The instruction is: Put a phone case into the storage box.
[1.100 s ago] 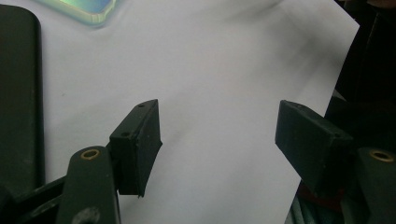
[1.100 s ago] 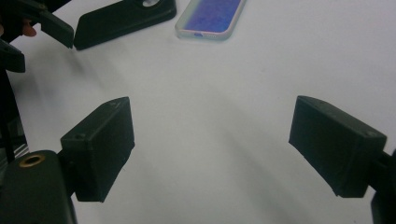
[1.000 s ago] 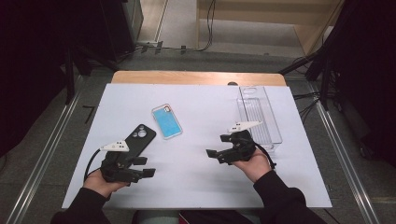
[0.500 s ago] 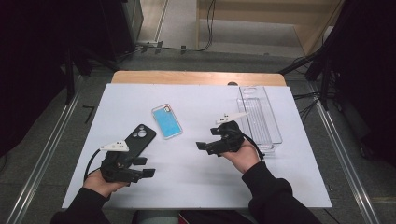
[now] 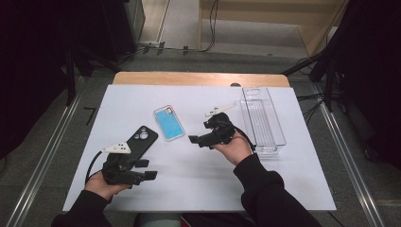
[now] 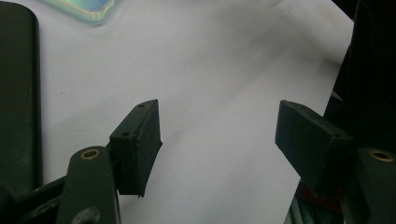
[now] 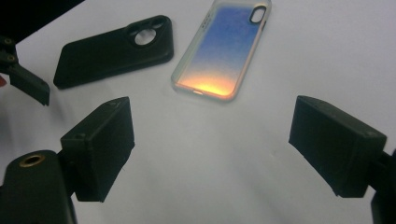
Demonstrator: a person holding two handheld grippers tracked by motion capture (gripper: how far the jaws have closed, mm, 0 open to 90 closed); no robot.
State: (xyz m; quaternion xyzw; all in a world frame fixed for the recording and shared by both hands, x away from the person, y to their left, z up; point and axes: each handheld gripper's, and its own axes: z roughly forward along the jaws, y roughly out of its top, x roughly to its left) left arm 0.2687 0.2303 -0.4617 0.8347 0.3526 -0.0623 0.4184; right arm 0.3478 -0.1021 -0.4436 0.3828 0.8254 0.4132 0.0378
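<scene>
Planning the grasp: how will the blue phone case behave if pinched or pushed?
The blue phone case lies flat on the white table, so it would likely slide, not roll or tip. It looks thin and hollow: probably light, somewhat flexible. Its glossy surface may slip in the jaws.

Two phone cases [image 5: 169, 123] left of tray [image 5: 263, 118]
</scene>
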